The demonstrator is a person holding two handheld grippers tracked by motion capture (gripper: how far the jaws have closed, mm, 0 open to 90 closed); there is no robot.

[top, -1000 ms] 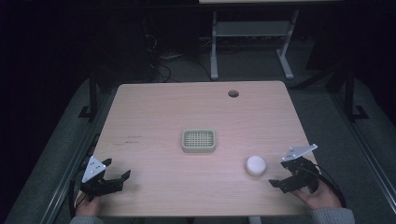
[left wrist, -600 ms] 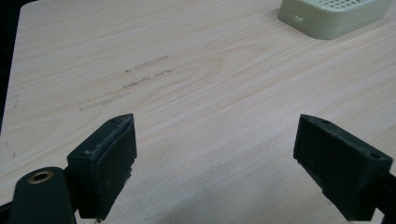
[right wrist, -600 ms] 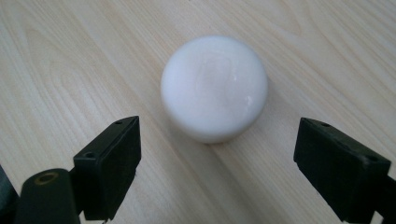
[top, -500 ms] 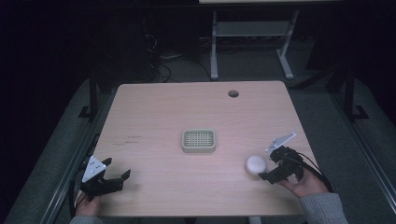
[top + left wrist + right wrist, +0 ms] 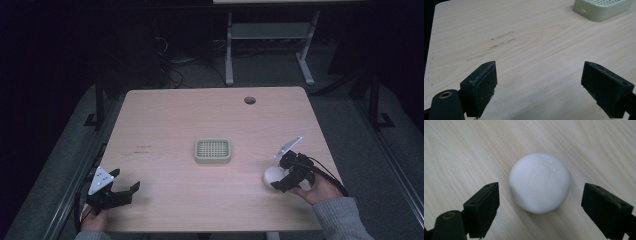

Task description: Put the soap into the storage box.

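Observation:
A white ball (image 5: 273,176) (image 5: 539,182) lies on the wooden table (image 5: 200,125) near its front right. My right gripper (image 5: 279,176) (image 5: 540,211) is open right at the ball, one jaw on each side and neither touching it. A pale green square tray with a grid top (image 5: 212,150) (image 5: 601,8) sits at the table's middle. Near the front left corner my left gripper (image 5: 125,189) (image 5: 539,87) stands open over bare wood, with nothing between its jaws.
A round cable hole (image 5: 249,100) sits near the table's far edge. Faint scuff marks (image 5: 499,43) mark the wood ahead of the left gripper. Beyond the table, in the dark, stand a white desk frame (image 5: 265,35) and some cables on the floor.
My right gripper has moved left and forward, from right of the ball to around it. The ball, the tray and the left gripper have stayed put.

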